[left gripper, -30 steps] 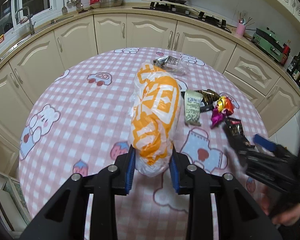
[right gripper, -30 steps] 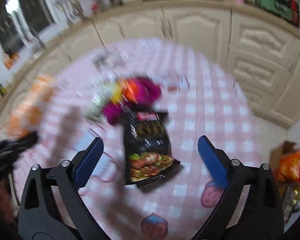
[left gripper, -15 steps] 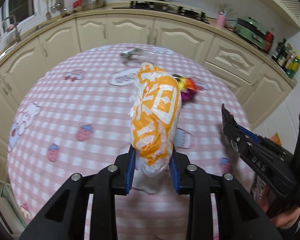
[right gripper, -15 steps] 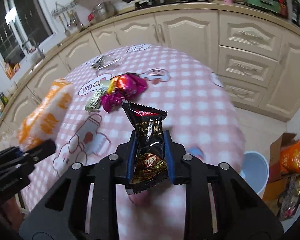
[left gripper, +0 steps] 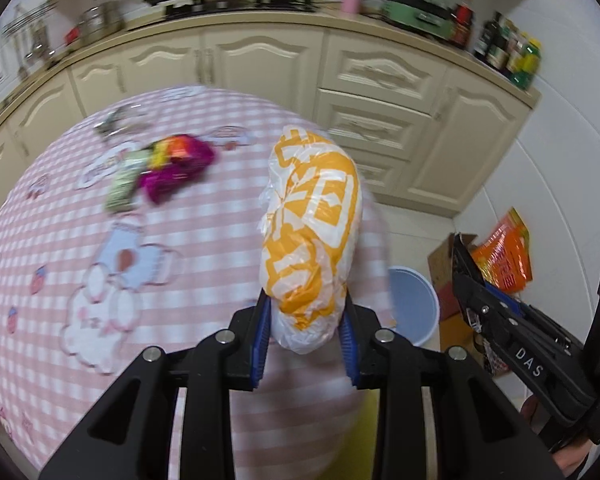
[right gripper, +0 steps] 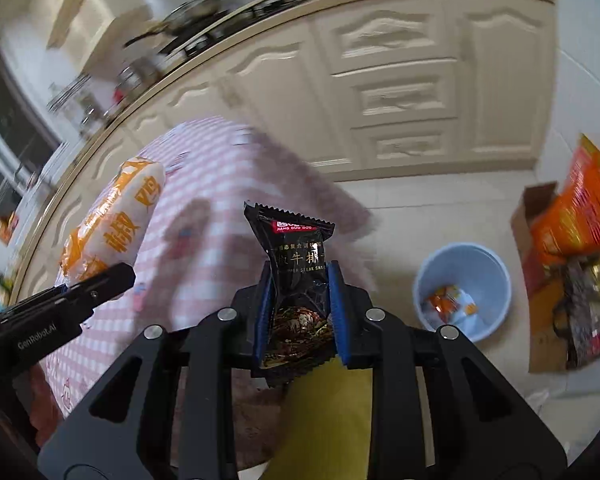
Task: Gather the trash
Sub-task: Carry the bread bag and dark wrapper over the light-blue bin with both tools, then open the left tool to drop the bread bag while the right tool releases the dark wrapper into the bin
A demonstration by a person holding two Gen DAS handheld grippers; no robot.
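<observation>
My left gripper (left gripper: pixel 305 334) is shut on an orange-and-white plastic bag (left gripper: pixel 314 232), held up over the right edge of the pink checked table (left gripper: pixel 72 208). In the right wrist view the same bag (right gripper: pixel 116 220) shows at the left. My right gripper (right gripper: pixel 299 312) is shut on a black snack packet (right gripper: pixel 296 276), held upright past the table's edge. A light blue bin (right gripper: pixel 462 292) stands on the floor to the right, with a few wrappers inside; the left wrist view shows the bin (left gripper: pixel 414 304) partly behind the bag.
Several wrappers (left gripper: pixel 162 166) and a clear one (left gripper: pixel 112 120) lie on the table's far side. A cardboard box with an orange bag (right gripper: pixel 572 216) stands on the floor right of the bin. Cream cabinets (left gripper: pixel 380 92) line the back wall.
The right gripper closed on the black packet and lifted it off the table. Both grippers swung right with their loads, from over the table's middle to its right edge near the bin.
</observation>
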